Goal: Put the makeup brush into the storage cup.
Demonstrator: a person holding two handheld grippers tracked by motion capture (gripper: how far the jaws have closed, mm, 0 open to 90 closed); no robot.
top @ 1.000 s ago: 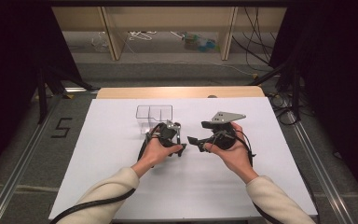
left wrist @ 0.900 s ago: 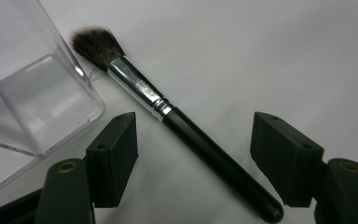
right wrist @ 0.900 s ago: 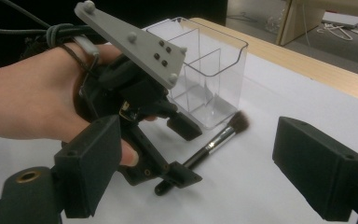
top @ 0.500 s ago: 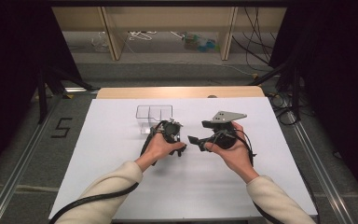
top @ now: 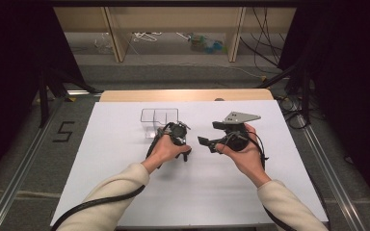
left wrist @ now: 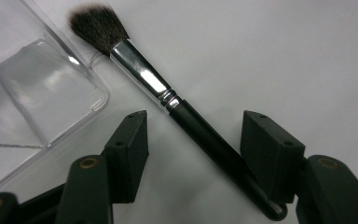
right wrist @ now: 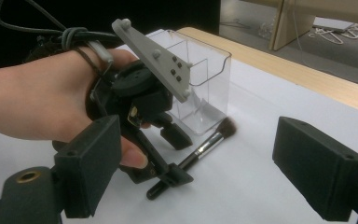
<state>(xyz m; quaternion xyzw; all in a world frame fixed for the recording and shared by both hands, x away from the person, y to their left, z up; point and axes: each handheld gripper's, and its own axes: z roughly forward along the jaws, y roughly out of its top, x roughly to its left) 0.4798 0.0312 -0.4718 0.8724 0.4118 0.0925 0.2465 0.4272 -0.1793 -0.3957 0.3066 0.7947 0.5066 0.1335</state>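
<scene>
Since the earlier frame the left claw [top: 183,151] has edged slightly toward frame centre, jaws wide astride the brush [left wrist: 186,116] lying on the white desk [top: 125,144]. The clear organizer [top: 156,120] stands just beside its dark bristles. The right claw [top: 207,143], wide open, hovers centre-right.

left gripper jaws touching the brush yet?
Cannot tell. In the left gripper view the open left gripper straddles the brush: one jaw shows clear paper beside the handle, but the other overlaps the handle's end, so contact there is unclear.
</scene>
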